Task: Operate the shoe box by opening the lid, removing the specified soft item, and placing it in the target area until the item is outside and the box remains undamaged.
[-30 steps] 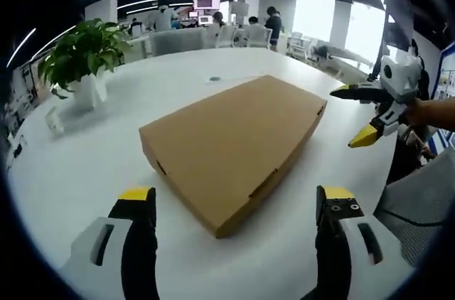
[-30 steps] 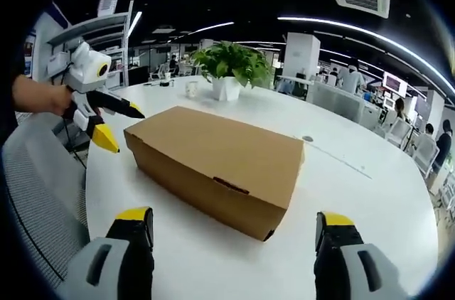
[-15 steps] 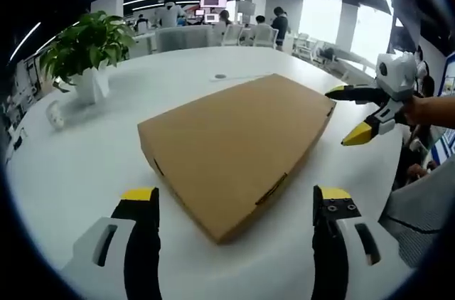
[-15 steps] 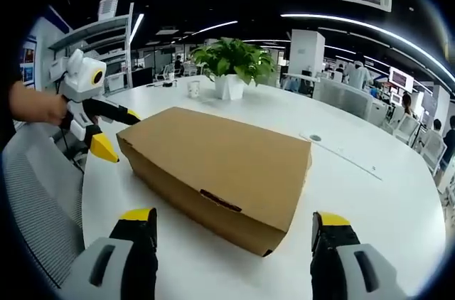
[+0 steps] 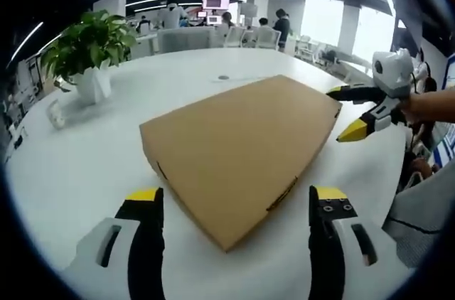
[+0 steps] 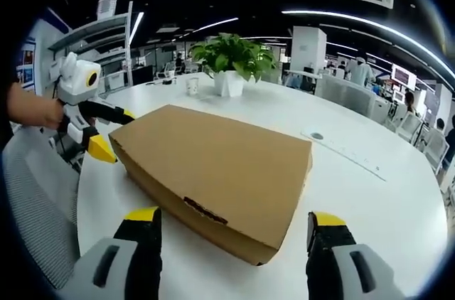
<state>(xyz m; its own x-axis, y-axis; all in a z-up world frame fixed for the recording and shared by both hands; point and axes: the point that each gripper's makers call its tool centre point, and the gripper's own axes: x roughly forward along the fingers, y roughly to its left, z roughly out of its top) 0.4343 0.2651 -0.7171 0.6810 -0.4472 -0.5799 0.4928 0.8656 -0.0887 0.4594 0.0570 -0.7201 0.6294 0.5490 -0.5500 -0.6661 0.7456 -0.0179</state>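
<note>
A closed brown cardboard shoe box [image 5: 238, 145] lies flat on the round white table [image 5: 78, 165], lid down. My left gripper [image 5: 233, 204] is open, its jaws on either side of the box's near corner, a little short of it. In the right gripper view the same box [image 6: 213, 165] lies ahead, and my right gripper [image 6: 231, 225] is open just before the box's long side. The right gripper [image 5: 350, 111] also appears at the box's far right end, jaws apart. The left gripper [image 6: 106, 133] shows at the box's left end, held by a hand.
A potted green plant [image 5: 89, 47] in a white pot and a small white cup [image 5: 55, 114] stand at the table's far left. A grey mesh chair [image 6: 35, 200] sits by the table edge. Desks, chairs and people fill the office beyond.
Both cameras have moved slightly closer to the box, which now looms larger between the jaws. The box itself has stayed put and closed.
</note>
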